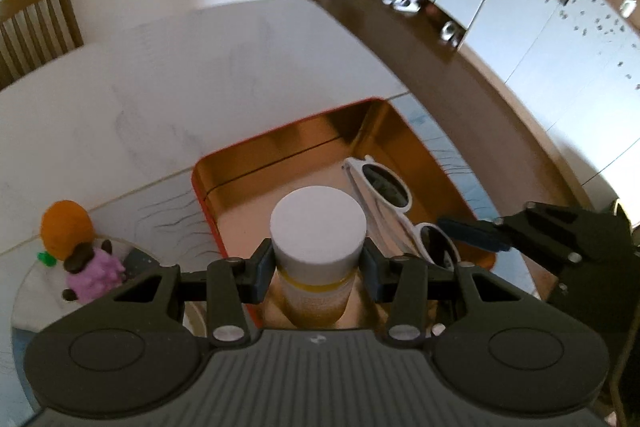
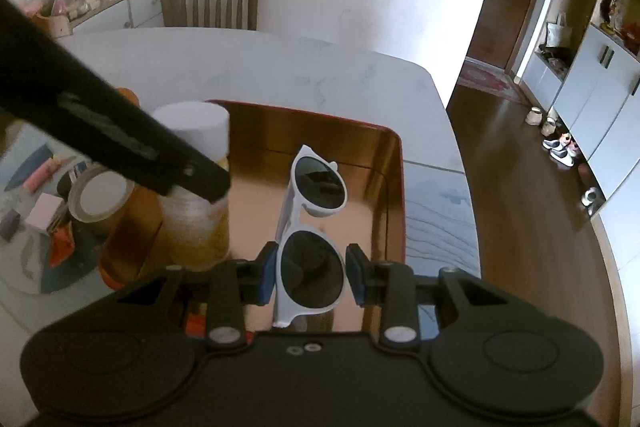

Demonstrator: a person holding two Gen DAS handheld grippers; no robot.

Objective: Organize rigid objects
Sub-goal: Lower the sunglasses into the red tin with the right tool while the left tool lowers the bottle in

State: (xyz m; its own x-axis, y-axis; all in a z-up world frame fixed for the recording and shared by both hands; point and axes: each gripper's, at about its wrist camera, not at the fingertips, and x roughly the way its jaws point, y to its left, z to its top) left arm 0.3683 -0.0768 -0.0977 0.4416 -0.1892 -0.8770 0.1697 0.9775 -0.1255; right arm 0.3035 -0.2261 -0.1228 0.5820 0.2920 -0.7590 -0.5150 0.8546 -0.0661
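Bottle [image 1: 318, 251] in left tongs [image 1: 318, 265], tape [image 2: 98, 197] (right view only)

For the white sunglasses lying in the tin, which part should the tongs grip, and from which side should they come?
Grip the near lens rim of the white sunglasses, coming from above with one finger on each side. The glasses lie folded in the orange tin, and the near rim is narrow enough to fit the gap of the right tongs, whose fingers already flank it. The white-capped bottle stands to the left, so stay clear of it.
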